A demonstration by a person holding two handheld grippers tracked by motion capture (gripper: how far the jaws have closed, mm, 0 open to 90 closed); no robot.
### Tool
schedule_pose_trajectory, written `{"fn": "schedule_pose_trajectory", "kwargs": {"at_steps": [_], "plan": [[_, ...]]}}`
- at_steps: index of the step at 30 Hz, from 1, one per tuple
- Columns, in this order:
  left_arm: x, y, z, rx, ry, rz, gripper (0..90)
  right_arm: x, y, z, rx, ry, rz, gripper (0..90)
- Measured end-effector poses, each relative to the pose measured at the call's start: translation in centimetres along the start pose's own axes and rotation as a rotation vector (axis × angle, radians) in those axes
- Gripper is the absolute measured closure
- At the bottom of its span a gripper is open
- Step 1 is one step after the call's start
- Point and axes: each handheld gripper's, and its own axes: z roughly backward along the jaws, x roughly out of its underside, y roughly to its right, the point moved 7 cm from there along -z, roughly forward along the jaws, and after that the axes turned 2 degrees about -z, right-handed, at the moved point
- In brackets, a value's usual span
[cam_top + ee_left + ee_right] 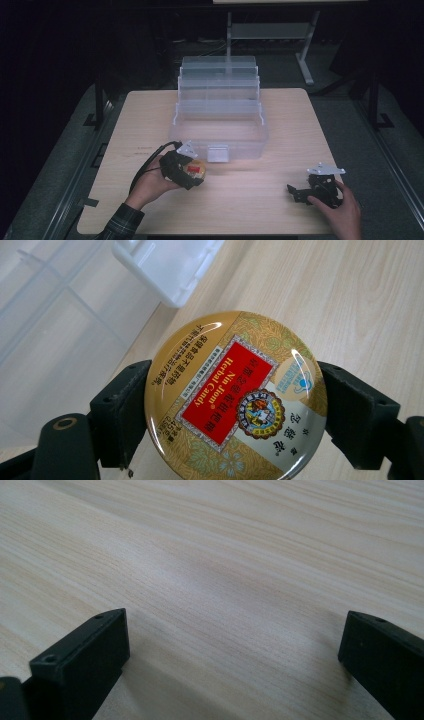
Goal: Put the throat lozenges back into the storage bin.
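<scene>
While the left gripper point(235, 405) clamps its fingers point(120, 415) on a round candy tin point(235, 395), beside a clear plastic bin point(220, 127), right gripper point(235, 650) fingers apart, low over bare tabletop point(225, 555).

Left gripper point(192, 172) held low in the left hand point(150, 184), jaws pressed against something round between them, plaid sleeve point(122, 222) entering from the bottom edge. Right gripper point(295, 192) gripped by the right hand point(340, 210), jaws spread wide apart with nothing between, apparently resting close to the surface.
</scene>
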Motion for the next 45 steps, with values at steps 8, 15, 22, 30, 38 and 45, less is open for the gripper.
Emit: {"fn": "schedule_pose_trajectory", "kwargs": {"at_steps": [8, 15, 22, 30, 38, 45], "plan": [[-0.8, -0.2, 0.7, -0.006, 0.002, -0.009, 19.5, 0.0, 0.0, 0.0, 0.000, 0.000, 0.000, 0.0], [-1.4, -0.6, 1.3, -0.011, 0.009, -0.015, 19.5, 0.0, 0.0, 0.0, 0.000, 0.000, -0.001, 0.0], [-2.0, -1.0, 1.8, -0.012, 0.012, -0.015, 19.5, 0.0, 0.0, 0.0, -0.001, 0.000, -0.001, 0.0], [-2.7, -1.5, 2.1, -0.017, 0.022, -0.015, 19.5, 0.0, 0.0, 0.0, -0.002, 0.000, -0.001, 0.0], [-3.5, -2.3, 2.7, -0.033, 0.034, -0.013, 19.5, 0.0, 0.0, 0.0, -0.001, 0.001, 0.000, 0.0], [-4.3, -3.0, 3.2, -0.043, 0.036, -0.018, 19.5, 0.0, 0.0, 0.0, 0.000, 0.001, 0.000, 0.0]]}}
